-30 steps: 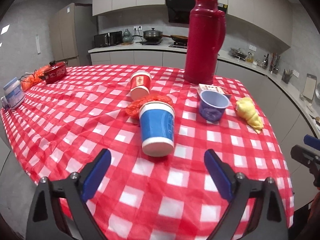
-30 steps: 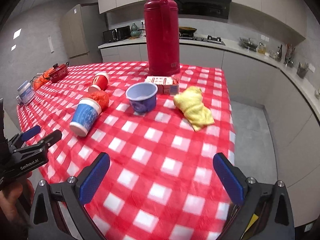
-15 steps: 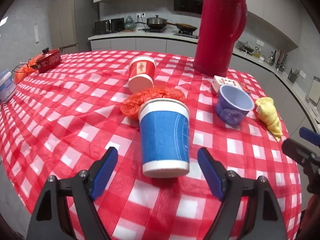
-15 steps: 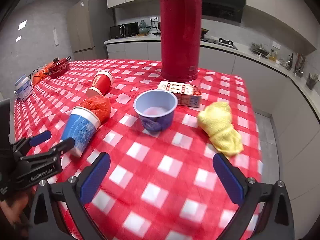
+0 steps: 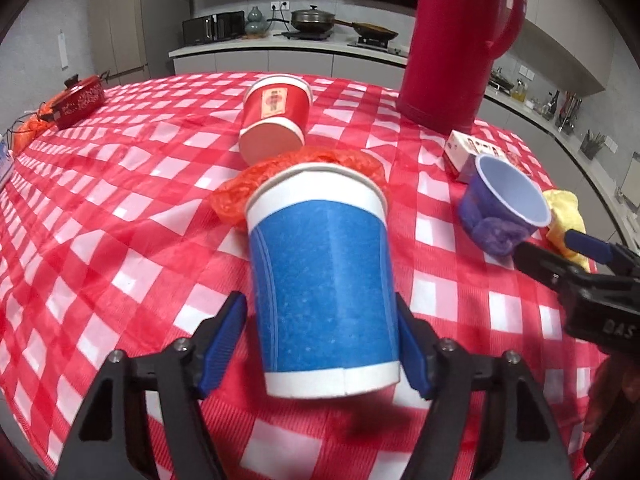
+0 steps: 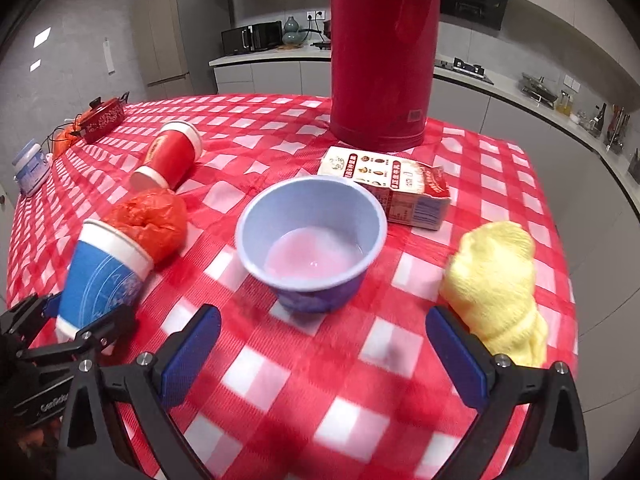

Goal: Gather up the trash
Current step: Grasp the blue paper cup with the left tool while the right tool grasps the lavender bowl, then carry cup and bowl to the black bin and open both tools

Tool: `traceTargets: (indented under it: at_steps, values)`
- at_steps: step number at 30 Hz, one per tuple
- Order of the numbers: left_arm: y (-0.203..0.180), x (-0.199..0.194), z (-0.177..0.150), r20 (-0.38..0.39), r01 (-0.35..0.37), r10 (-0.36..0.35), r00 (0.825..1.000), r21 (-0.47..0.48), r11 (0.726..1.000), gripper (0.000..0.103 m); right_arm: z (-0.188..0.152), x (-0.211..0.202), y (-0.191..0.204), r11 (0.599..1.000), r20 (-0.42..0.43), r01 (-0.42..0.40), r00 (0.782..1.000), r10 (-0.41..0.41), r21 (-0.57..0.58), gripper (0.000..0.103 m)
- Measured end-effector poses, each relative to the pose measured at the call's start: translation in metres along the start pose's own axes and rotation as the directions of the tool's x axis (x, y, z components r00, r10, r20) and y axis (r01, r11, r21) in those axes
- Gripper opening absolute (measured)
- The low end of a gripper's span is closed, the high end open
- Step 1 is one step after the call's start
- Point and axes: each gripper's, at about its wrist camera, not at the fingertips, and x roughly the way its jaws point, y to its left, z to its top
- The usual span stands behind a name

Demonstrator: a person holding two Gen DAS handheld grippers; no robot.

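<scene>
From the left wrist, the left tool (image 5: 320, 348) is closing around the blue-and-white paper cup (image 5: 320, 280) lying on its side on the red-checked worktop (image 5: 100, 240), one blue pad at its right flank, the other a sliver off its left. The crumpled orange plastic bag (image 5: 280, 176) sits at its rim. Only the right wrist view shows pink liquid inside the lilac plastic tub (image 6: 312, 236) and the printed face of the small carton (image 6: 400, 188); there the right tool (image 6: 320, 356) stands wide and empty short of the tub.
</scene>
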Motion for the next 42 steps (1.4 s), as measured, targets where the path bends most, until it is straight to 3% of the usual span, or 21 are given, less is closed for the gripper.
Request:
traceTargets:
  at_steps: [10,12,13,16,31,42]
  values:
    - [0.003,0.008,0.013,0.006,0.042,-0.042,0.999,-0.015,0.999,0.063,0.025,0.034,0.003,1.000,-0.003,-0.008,1.000,0.008,-0.009,0.103]
    - [0.004,0.008,0.014,0.010,0.050,-0.050,0.999,-0.015,0.999,0.062,0.027,0.040,0.005,1.000,-0.009,-0.009,1.000,0.009,-0.015,0.090]
    - [0.004,0.008,0.014,0.012,0.051,-0.051,0.999,-0.012,0.999,0.061,0.027,0.043,0.006,1.000,-0.015,-0.017,1.000,0.016,-0.015,0.078]
    - [0.004,0.003,0.012,0.027,0.052,-0.052,0.998,-0.011,0.999,0.061,0.025,0.040,0.006,1.000,-0.007,-0.031,0.999,0.031,-0.003,0.077]
    - [-0.022,-0.049,-0.016,0.065,0.091,-0.093,0.994,0.040,0.995,0.061,-0.028,-0.052,-0.006,1.000,0.050,-0.031,0.998,0.031,-0.002,0.077]
    - [-0.080,-0.097,-0.047,0.080,0.166,-0.178,0.981,0.131,0.977,0.061,-0.093,-0.137,-0.057,0.997,0.069,0.032,0.997,-0.037,0.067,0.077]
